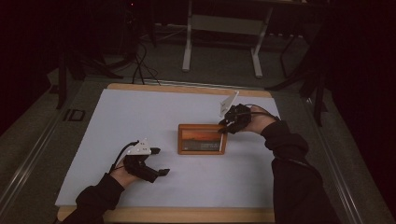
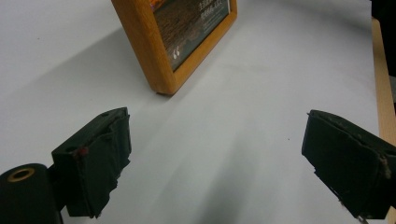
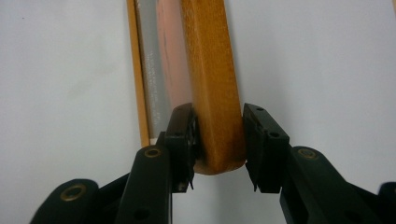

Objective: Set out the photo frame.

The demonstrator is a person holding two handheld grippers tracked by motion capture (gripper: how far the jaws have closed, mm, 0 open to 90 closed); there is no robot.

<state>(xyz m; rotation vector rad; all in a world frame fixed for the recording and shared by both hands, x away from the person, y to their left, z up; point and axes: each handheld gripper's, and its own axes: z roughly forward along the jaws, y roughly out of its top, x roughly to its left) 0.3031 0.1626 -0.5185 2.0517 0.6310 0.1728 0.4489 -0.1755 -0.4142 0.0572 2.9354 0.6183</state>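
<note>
Fingers of the right gripper are clenched on the edge of the wooden picture frame, one pad against the glass side and the other against the back; in the right gripper view the grip sits at the rounded corner of the wood, a detail the high view is too distant to give. Fingers of the left gripper stand released, wide apart with nothing between them, above the bare sheet.

Largest in the scene is the table, its wooden border showing around a pale sheet that covers nearly all of it. From above, the picture frame lies near the middle of the sheet, slightly right of centre, showing an orange and dark picture. The right gripper meets it at its upper right corner, with a grey plate tilted up above the hand. The left gripper rests toward the near left, well apart from the frame.

The left gripper view adds a near corner of the picture frame, with small pale lettering under the glass, and the table's wooden border at the right side.
</note>
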